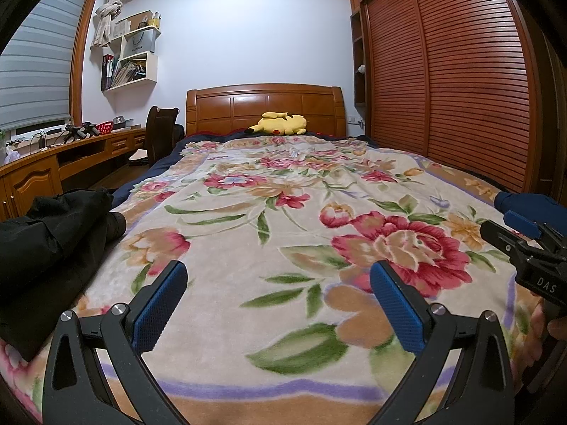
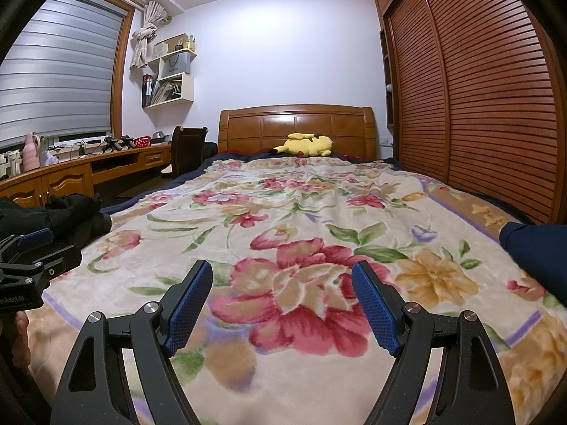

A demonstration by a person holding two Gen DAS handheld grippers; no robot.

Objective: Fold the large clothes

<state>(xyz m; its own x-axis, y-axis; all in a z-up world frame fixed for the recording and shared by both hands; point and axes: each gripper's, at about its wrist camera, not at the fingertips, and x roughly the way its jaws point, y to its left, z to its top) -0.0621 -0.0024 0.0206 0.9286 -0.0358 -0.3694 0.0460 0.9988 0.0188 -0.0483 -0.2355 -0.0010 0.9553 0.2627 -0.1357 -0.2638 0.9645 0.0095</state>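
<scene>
— Looking along both wrist views, where does the crumpled black fabric garment lie?

— At the left edge of the flower-patterned plush blanket, well off to the left of both tools. A second piece, a dark navy fabric bundle, sits at the right edge.

— And the tools themselves?

— The left black gripper with blue textured pads hovers above the blanket with its jaws spread wide, nothing between them. The right black gripper with blue textured pads is the same: wide apart, empty, over the big red flower.

— Which one is nearer the black garment?

— The left, I judge; the heap lies just beside its left finger, while the right tool stands farther over. The navy bundle is nearer the right one.

— Its long axis?

— The heap seems to run along the bed's edge, toward the wooden headboard, though it is too bunched to be sure.

— So the next move?

— Probably a swing leftward by the left tool to catch a hem.
</scene>
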